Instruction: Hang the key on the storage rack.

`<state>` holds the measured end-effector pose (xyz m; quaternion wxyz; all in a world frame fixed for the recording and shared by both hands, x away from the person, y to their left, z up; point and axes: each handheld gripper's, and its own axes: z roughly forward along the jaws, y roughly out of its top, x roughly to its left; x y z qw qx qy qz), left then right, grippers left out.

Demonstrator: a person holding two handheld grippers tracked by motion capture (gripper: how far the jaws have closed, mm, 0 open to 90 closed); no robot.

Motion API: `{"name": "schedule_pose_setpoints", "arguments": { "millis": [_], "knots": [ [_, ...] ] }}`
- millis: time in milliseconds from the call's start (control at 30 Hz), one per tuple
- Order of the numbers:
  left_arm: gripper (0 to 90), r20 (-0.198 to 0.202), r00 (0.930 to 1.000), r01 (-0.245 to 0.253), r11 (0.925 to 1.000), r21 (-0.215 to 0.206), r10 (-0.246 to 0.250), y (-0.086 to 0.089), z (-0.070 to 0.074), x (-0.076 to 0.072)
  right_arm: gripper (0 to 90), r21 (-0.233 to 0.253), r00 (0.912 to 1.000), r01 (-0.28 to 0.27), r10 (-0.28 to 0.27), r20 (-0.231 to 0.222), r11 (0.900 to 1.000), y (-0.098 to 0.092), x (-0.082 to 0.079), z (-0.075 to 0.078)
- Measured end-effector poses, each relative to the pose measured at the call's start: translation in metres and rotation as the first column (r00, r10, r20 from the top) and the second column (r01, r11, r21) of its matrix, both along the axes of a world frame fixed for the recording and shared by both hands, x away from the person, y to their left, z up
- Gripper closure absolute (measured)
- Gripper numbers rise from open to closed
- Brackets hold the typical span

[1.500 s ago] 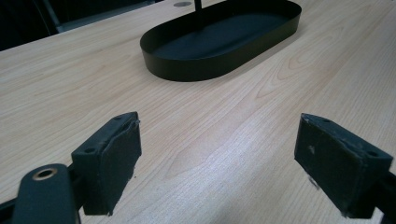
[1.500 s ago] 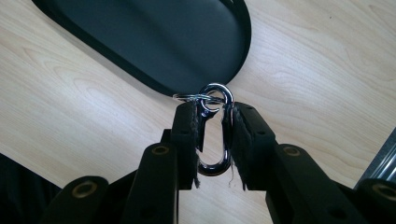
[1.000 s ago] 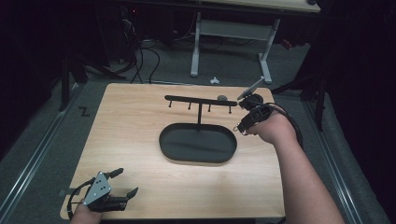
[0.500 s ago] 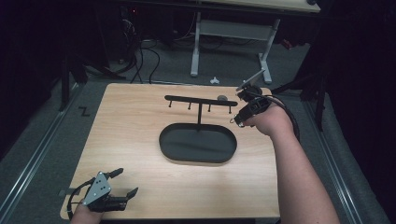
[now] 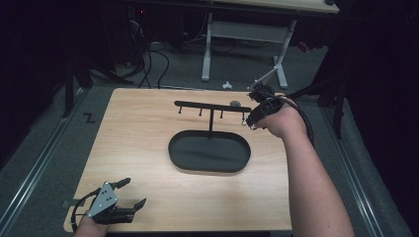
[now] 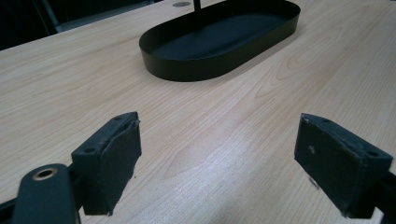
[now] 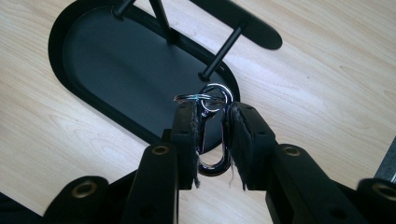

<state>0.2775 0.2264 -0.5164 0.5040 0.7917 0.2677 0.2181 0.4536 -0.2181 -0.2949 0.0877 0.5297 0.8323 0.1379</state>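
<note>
Right gripper view: right tongs point(image 7: 212, 126) clamp carabiner clip point(image 7: 212, 135).

Silver clasp point(image 7: 212, 135) beside hook peg point(image 7: 219, 51)

We see the right gripper point(image 7: 211, 125) clamped on a silver clasp point(image 7: 211, 140), its ring poking out above the jaw tips. Just beyond the tips hangs a black peg point(image 7: 220, 51) of the rack point(image 7: 243, 25); the black oval tray point(image 7: 116, 70) lies beyond, on the wooden table point(image 7: 327, 84).
</note>
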Motion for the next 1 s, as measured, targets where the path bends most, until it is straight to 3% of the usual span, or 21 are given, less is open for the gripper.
{"name": "schedule_pose_setpoints", "arguments": {
  "millis": [700,1000],
  "knots": [
    [15.2,-0.001,1.0,0.0,1.0,0.0,0.0,0.001,0.0,0.0,71.3,0.01,0.9983,0.057,-0.057,0.006,0.998,-0.001,0.022,0.0],
    [15.2,-0.001,1.0,-0.003,1.0,-0.006,0.003,0.001,-0.001,0.0,71.1,0.012,0.9964,0.084,-0.084,0.01,0.996,-0.007,0.028,-0.008]
  ]
}}
